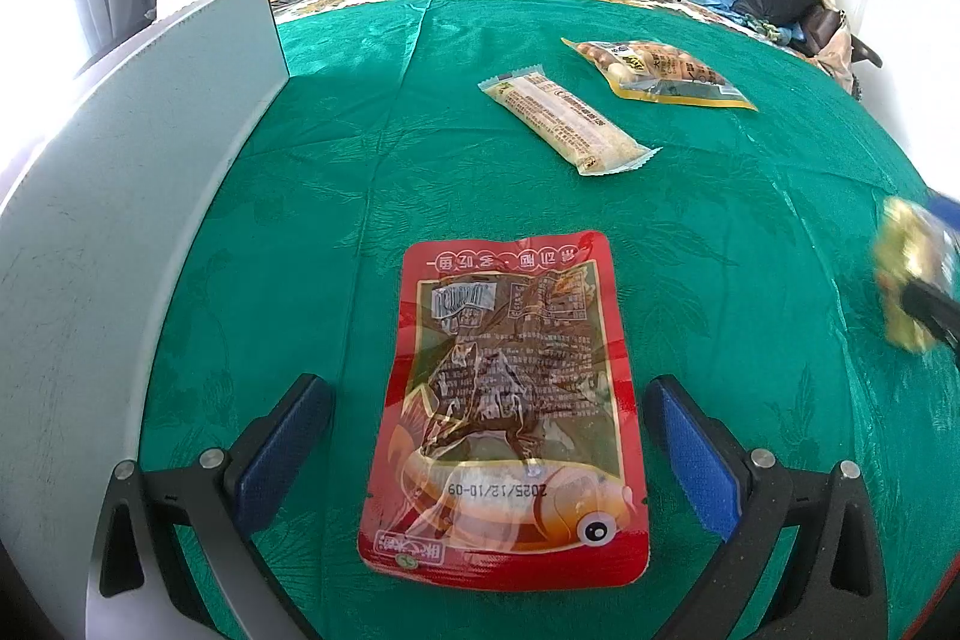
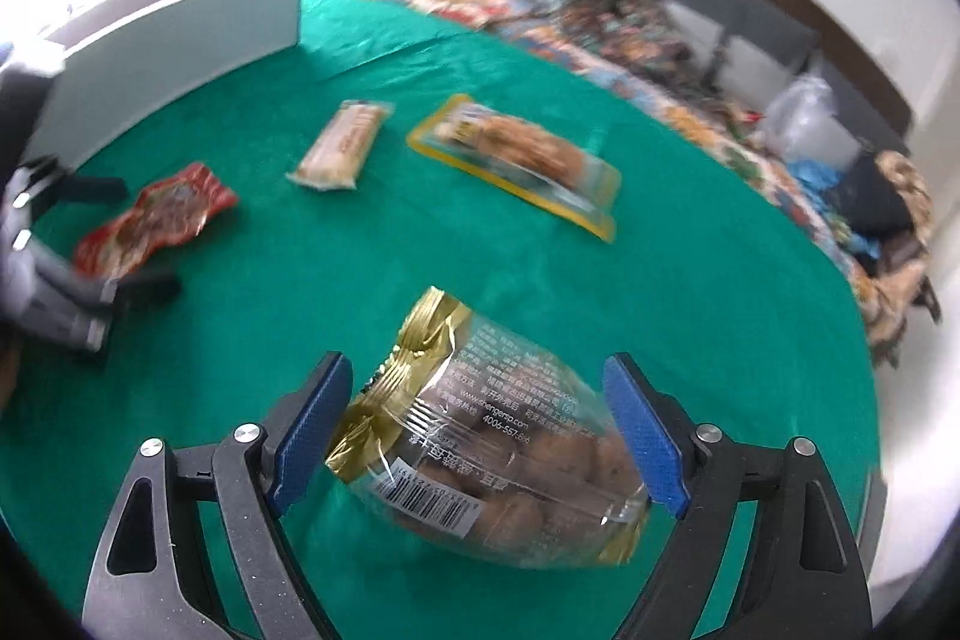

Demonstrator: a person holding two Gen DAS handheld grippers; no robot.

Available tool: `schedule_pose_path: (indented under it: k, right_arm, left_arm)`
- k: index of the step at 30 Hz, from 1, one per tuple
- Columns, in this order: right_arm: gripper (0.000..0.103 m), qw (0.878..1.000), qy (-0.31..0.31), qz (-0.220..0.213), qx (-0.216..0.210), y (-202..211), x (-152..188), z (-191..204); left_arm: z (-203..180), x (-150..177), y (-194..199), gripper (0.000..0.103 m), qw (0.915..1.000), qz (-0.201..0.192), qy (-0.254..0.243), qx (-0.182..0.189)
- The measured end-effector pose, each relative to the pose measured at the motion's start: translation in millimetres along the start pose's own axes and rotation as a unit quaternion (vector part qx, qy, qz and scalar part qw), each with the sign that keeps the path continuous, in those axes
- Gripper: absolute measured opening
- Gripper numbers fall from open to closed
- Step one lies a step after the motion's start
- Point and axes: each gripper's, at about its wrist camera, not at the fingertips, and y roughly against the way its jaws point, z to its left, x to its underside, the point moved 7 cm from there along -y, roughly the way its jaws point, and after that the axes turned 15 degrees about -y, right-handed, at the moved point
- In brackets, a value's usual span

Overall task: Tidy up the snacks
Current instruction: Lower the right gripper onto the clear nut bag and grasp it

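1. Surface: a desk under a green cloth (image 1: 372, 112), with a white board (image 1: 120, 196) standing along its left edge. No container or finished grouping is visible, so I judge the sorting to be at an early stage.

2. Left gripper (image 1: 486, 460): fingers spread wide, one on each side of the red snack pouch (image 1: 510, 400), which lies flat near the front edge. The pads do not touch it — it is straddled, not gripped.

3. Right gripper (image 2: 480, 436): fingers set wide with the clear gold-sealed nut bag (image 2: 492, 448) between them. The bag appears lifted off the cloth, so I judge it held, though contact at the right-hand pad is not plain in the blurred right wrist view.

4. Untouched items: the pale snack bar (image 1: 564, 124) lies mid-desk, and the yellow-edged nut packet (image 1: 654, 73) just beyond it toward the far right edge; the two are near each other but apart.

5. Outstanding, by my judgement: one bag in hand to place, one pouch ready to grasp, two packets still to collect.
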Motion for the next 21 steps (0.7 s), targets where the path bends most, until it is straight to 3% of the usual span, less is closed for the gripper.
schedule_pose_path:
  k: [5,8,11,12,14,15,17,19,20,21]
  right_arm:
    - [0.088,0.995,-0.091,-0.049,0.016,43.0,27.7,-33.3]
    - [0.088,0.975,-0.204,-0.086,-0.015,77.4,34.7,-65.1]
    - [0.088,0.936,-0.334,-0.108,-0.033,101.9,44.3,-114.1]
    - [0.088,0.914,-0.392,-0.099,-0.034,103.7,52.2,-135.7]
    - [0.090,0.879,-0.471,-0.056,-0.044,95.8,68.1,-159.5]
    - [0.090,0.853,-0.518,-0.022,-0.062,87.0,78.3,-166.7]
    - [0.090,0.823,-0.559,0.017,-0.097,74.2,83.7,-161.8]
    - [0.090,0.817,-0.560,0.057,-0.128,58.5,76.7,-142.3]
    - [0.090,0.825,-0.546,0.076,-0.123,49.4,71.3,-132.7]
    - [0.089,0.843,-0.519,0.100,-0.102,37.4,65.4,-122.0]
  left_arm:
    - [0.2,0.2,-0.2,0.103,1.0000,0.000,0.000,0.000]
    - [0.3,0.1,-0.3,0.103,1.0000,0.000,0.000,0.000]
    - [0.4,0.1,-0.4,0.103,1.0000,0.000,0.000,0.000]
    - [0.4,0.2,-0.4,0.103,1.0000,0.000,0.000,0.000]
    - [0.3,0.2,-0.5,0.103,1.0000,0.000,0.000,0.000]
    - [0.3,0.3,-0.5,0.103,1.0000,0.000,0.000,0.000]
    - [0.2,0.1,-0.6,0.103,1.0000,0.002,-0.002,0.001]
    - [-0.9,0.6,-0.3,0.103,0.9998,0.011,-0.013,0.011]
    - [-0.8,0.6,-0.9,0.103,0.9993,0.021,-0.022,0.021]
    - [-0.6,0.8,-1.4,0.103,0.9986,0.030,-0.031,0.030]
